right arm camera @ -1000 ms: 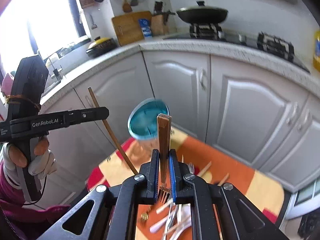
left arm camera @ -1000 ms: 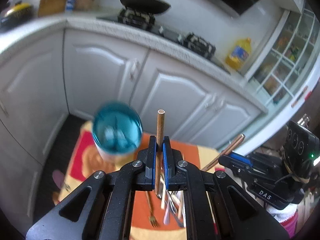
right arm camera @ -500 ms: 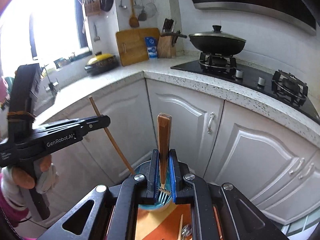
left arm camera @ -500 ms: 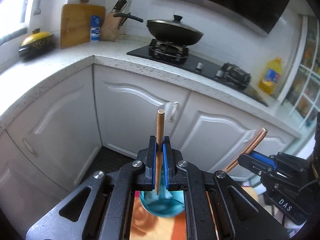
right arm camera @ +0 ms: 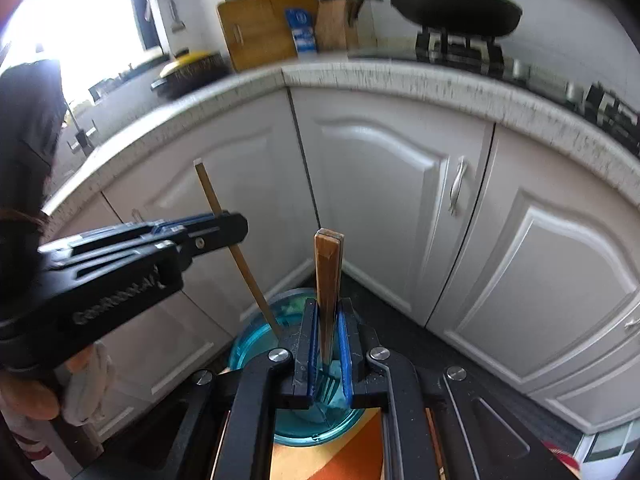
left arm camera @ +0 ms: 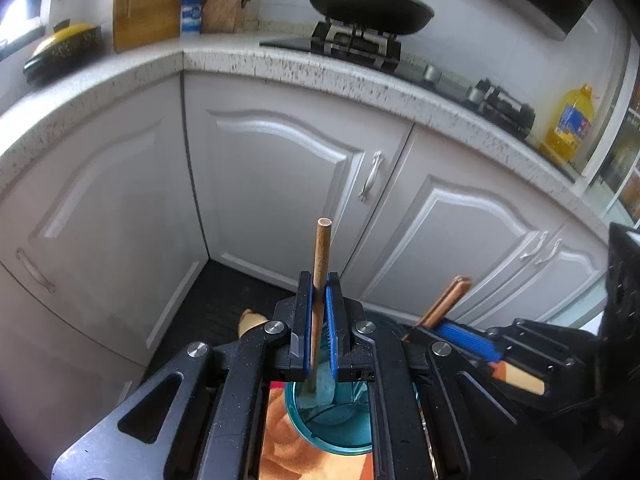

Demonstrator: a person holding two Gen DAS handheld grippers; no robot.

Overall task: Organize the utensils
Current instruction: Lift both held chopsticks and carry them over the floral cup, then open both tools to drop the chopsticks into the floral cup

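Note:
My left gripper (left arm camera: 319,294) is shut on a round wooden chopstick (left arm camera: 321,252) that stands upright between its blue pads. The chopstick's lower end dips into the mouth of a teal glass cup (left arm camera: 332,436) just below the jaws. My right gripper (right arm camera: 328,312) is shut on a fork with a flat wooden handle (right arm camera: 329,268); its metal tines (right arm camera: 326,384) hang over the same cup (right arm camera: 256,340). In the right wrist view the left gripper (right arm camera: 234,226) comes in from the left, its chopstick (right arm camera: 224,224) slanting down into the cup. The right gripper (left arm camera: 424,330) shows beside the left one.
The cup stands on an orange patterned cloth (left arm camera: 288,440). Behind it are white cabinet doors (left arm camera: 280,184) under a speckled counter (left arm camera: 340,76) with a wok (left arm camera: 368,8), a cutting board (left arm camera: 152,4) and an oil bottle (left arm camera: 570,124). A gloved hand (right arm camera: 84,384) holds the left gripper.
Both grippers have moved forward and down toward the teal cup, still shut on the chopstick and the fork. The cup now sits right under both jaws, and the chopstick's end is inside it.

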